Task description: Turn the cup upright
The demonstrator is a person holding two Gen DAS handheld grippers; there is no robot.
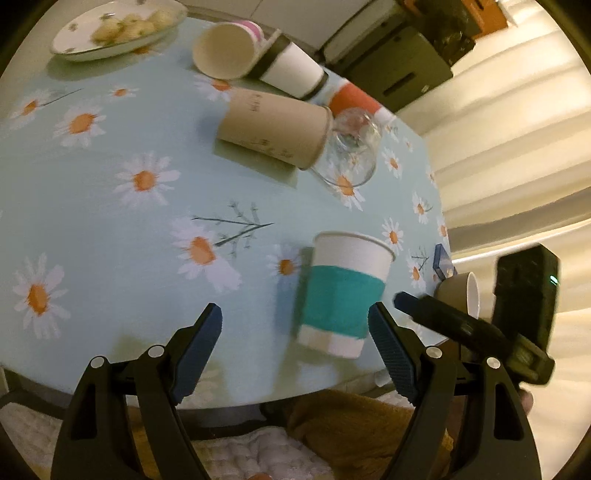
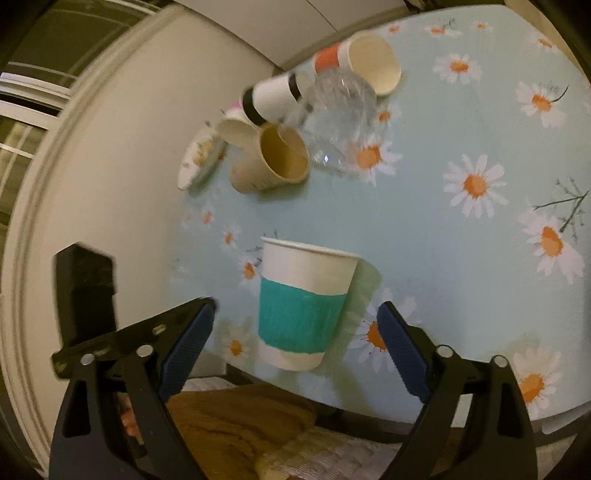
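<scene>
A white paper cup with a teal sleeve (image 1: 341,291) stands upright, mouth up, near the table's front edge; it also shows in the right wrist view (image 2: 303,302). My left gripper (image 1: 295,325) is open, with the cup just ahead of its right finger and apart from it. My right gripper (image 2: 295,325) is open, with the cup ahead between its fingers and not touched. The right gripper's fingers (image 1: 436,310) show at the right of the left wrist view.
Further back lie a brown paper cup (image 1: 273,129), a clear glass (image 1: 351,151), a white cup with black bands (image 1: 291,68), a pink-striped cup (image 1: 229,48) and an orange-banded cup (image 1: 354,99). A plate of snacks (image 1: 118,29) sits far left. The daisy tablecloth (image 1: 110,221) covers the table.
</scene>
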